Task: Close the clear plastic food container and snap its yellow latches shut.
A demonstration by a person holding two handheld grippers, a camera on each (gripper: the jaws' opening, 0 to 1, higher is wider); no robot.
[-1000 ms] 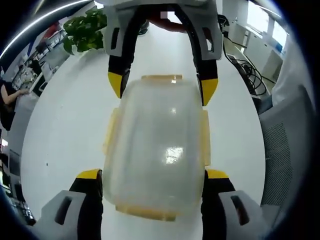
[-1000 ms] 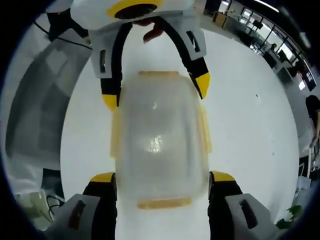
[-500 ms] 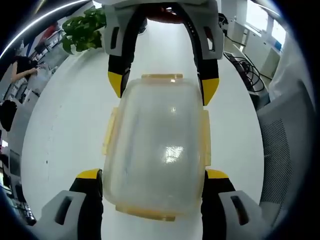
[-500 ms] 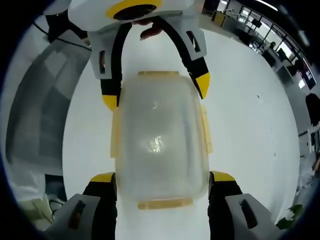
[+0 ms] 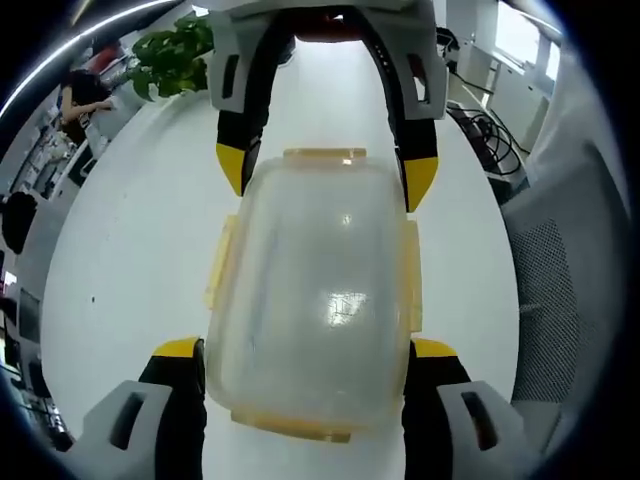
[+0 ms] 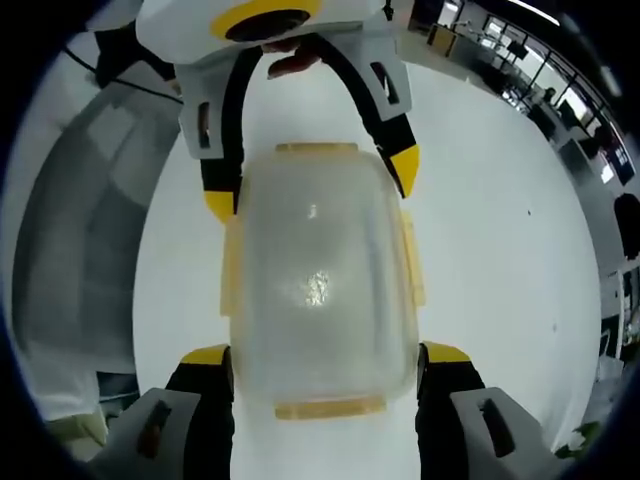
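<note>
The clear container (image 5: pixel 310 300) sits lid-on upon the white table (image 5: pixel 130 260), its long axis running straight from one gripper to the other. The left gripper (image 5: pixel 305 350) stands spread, its jaws bracketing the near end without clear contact. The right gripper (image 6: pixel 320 355) is likewise spread, straddling the opposite end. Each is equally near its own end. Yellow latches (image 5: pixel 218 262) along both long sides appear to flare outward, judged not yet snapped. Pressing them calls for approach across the short axis, not along the length.
</note>
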